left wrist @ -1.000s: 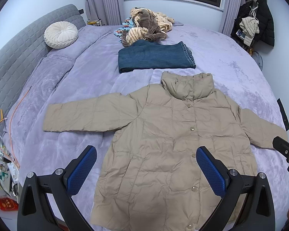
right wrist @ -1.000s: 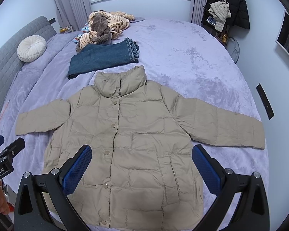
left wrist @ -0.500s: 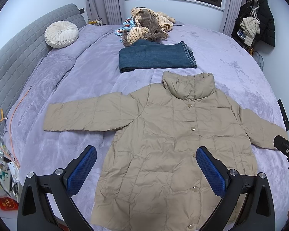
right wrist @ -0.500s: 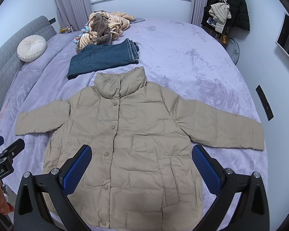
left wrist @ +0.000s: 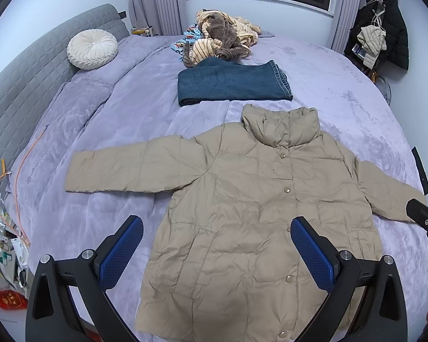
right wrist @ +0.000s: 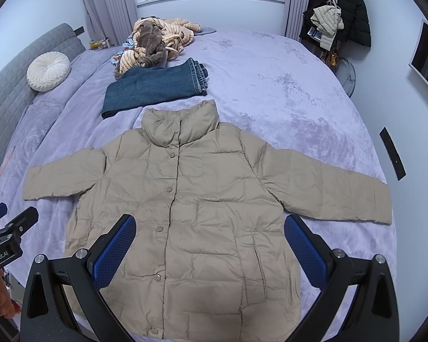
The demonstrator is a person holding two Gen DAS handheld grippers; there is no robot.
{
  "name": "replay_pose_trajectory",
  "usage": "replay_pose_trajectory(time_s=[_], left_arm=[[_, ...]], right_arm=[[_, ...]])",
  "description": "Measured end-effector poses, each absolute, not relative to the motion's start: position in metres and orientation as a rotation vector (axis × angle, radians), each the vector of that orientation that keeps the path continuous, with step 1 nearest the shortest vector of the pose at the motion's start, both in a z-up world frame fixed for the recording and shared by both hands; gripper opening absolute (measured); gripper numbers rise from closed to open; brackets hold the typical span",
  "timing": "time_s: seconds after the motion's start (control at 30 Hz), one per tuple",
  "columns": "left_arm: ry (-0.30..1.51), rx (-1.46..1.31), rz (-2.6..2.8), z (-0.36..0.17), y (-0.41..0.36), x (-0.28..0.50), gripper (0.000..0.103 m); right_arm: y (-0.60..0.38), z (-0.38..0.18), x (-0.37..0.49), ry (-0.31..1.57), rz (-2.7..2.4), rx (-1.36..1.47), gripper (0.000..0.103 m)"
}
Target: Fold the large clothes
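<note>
A beige quilted puffer jacket (left wrist: 254, 199) lies flat and buttoned on the lilac bed, collar away from me, both sleeves spread out; it also shows in the right wrist view (right wrist: 191, 208). My left gripper (left wrist: 216, 245) is open and empty, held above the jacket's lower left part. My right gripper (right wrist: 211, 242) is open and empty, held above the jacket's lower part. Each gripper's tip shows at the edge of the other's view.
Folded blue jeans (left wrist: 231, 85) lie beyond the collar, with a heap of striped and brown clothes (left wrist: 219, 40) behind. A round white cushion (left wrist: 92, 48) rests by the grey headboard (left wrist: 28, 79). Dark coats hang at the back right (left wrist: 385, 37). Cables lie at the left bed edge (left wrist: 8, 199).
Both views shifted very slightly; the jacket and the grippers' openings are unchanged.
</note>
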State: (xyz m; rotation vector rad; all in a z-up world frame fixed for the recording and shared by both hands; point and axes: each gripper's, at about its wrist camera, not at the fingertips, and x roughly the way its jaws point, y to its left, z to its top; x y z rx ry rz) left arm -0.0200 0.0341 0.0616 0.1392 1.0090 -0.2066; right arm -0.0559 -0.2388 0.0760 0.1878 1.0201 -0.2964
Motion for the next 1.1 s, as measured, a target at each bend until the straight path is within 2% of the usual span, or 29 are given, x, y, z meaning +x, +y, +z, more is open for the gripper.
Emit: replay_pose_trajectory(time_s=[1.1], left_arm=[[1.016,0.135,-0.199,0.0615,0.0347,-0.0186,0.103]], right_arm=[[-0.2366,0.0744,-0.0553,1.018,-0.296,0.184,0.103]])
